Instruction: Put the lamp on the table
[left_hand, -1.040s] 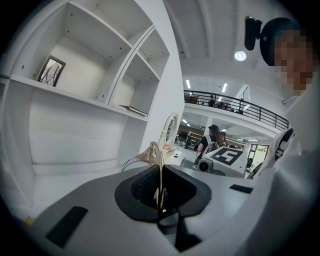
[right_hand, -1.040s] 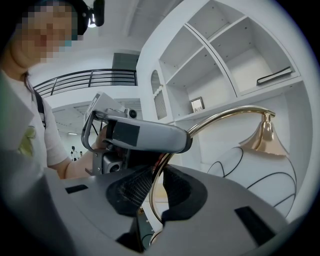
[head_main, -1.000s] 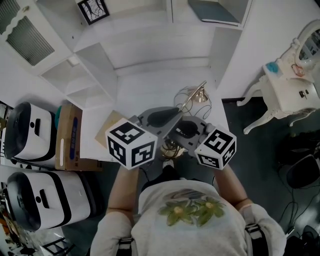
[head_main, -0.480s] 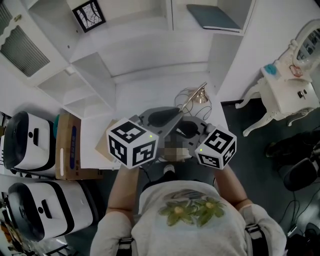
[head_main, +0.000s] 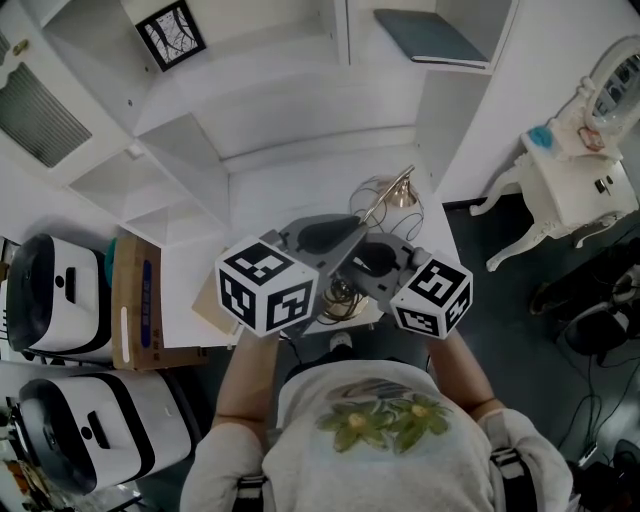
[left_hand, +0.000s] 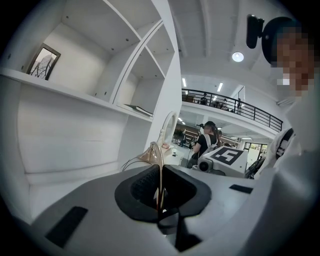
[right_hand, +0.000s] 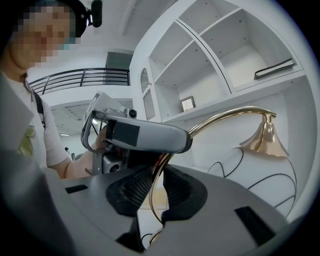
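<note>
Both grippers hold the lamp (head_main: 378, 207) over the table's (head_main: 285, 190) near edge (its base sits just at that edge, half hidden by the grippers). The left gripper (left_hand: 160, 192) has its jaws pinched almost together on the thin gold stem, and the right gripper (right_hand: 152, 187) has its jaws narrow on the same curved stem. The bell shade (right_hand: 264, 136) hangs further in over the table, toward its right side.

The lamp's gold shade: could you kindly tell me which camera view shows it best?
The right gripper view: the shade hangs in full profile from the curved stem. The left gripper view shows it small, beyond the stem; the head view shows only a small glimpse from above.
</note>
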